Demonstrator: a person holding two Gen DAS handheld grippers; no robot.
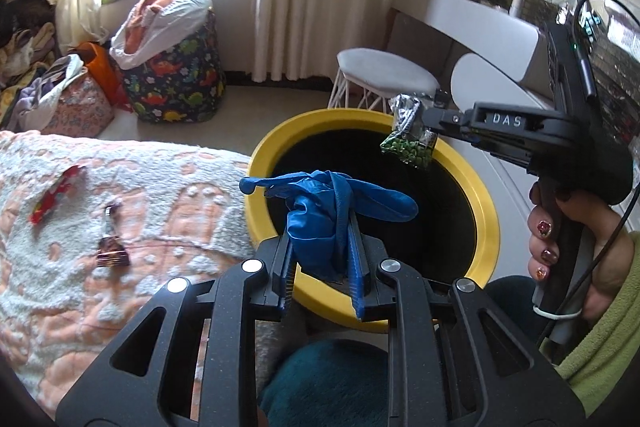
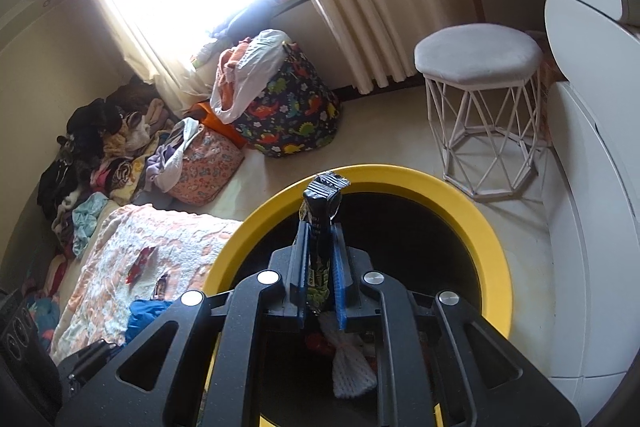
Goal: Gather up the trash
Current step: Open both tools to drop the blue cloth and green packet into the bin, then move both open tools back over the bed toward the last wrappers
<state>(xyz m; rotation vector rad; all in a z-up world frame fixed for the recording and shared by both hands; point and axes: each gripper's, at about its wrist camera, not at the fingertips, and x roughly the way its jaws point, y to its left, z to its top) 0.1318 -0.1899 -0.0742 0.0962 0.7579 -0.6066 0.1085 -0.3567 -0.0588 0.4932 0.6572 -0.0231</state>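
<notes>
On the bed [image 1: 120, 187] to your left, a red wrapper [image 1: 54, 199] and a small brown wrapper [image 1: 112, 251] lie apart, not yet collected. Your left gripper [image 1: 320, 227] has its jaws pressed nearly together, pinching a crumpled blue glove [image 1: 328, 207], and it sits over the near rim of the yellow bin [image 1: 486, 227]; the glove's loose ends hang across the opening, so a drop from here should land inside. Your right gripper [image 1: 420, 115] is over the far rim, its jaws narrowly parted around a green snack packet [image 1: 408, 143] that stands upright between them; whether the pads press it, I cannot tell for sure. The packet hangs right above the rim, so nudge inward before letting go.
</notes>
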